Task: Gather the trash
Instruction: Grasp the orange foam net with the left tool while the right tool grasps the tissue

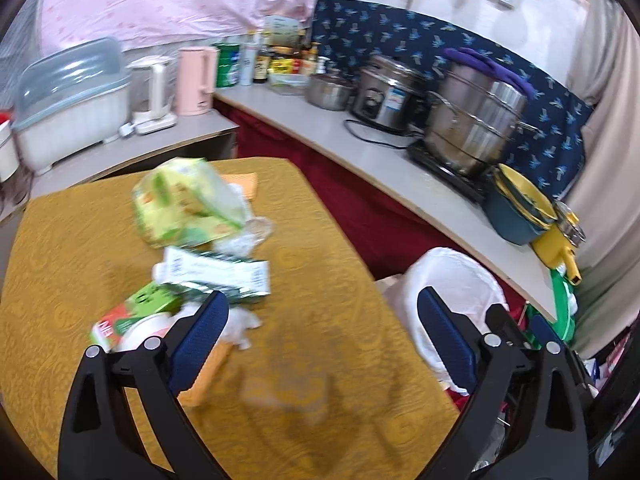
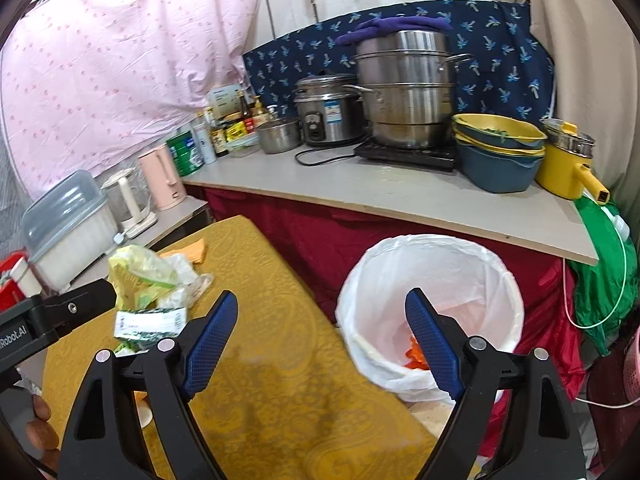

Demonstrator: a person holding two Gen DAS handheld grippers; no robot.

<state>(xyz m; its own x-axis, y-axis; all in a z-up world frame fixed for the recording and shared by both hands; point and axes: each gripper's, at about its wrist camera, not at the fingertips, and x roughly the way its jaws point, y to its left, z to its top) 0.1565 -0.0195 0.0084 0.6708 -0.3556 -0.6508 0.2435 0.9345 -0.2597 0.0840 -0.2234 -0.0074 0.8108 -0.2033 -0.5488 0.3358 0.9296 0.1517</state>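
Trash lies on a table with a mustard cloth point(image 1: 320, 280): a yellow-green plastic wrapper point(image 1: 188, 200), a white and green flattened packet point(image 1: 216, 272), a red and green carton point(image 1: 132, 316), crumpled tissue point(image 1: 240, 324). The wrapper point(image 2: 140, 272) and packet point(image 2: 152, 320) also show in the right wrist view. My left gripper point(image 1: 324, 328) is open and empty over the table's right part, near the carton. My right gripper point(image 2: 320, 332) is open and empty between the table edge and the white-lined bin point(image 2: 432, 276), which holds orange scraps point(image 2: 416, 354). The bin point(image 1: 452, 292) shows beside the table.
A counter point(image 2: 400, 200) behind carries steel pots point(image 2: 404, 88), a rice cooker point(image 2: 328, 108), stacked bowls point(image 2: 496, 148), a yellow pot point(image 2: 564, 160), bottles and kettles point(image 2: 160, 176). A lidded dish box point(image 1: 72, 100) stands left. A green bag point(image 2: 604, 264) hangs right.
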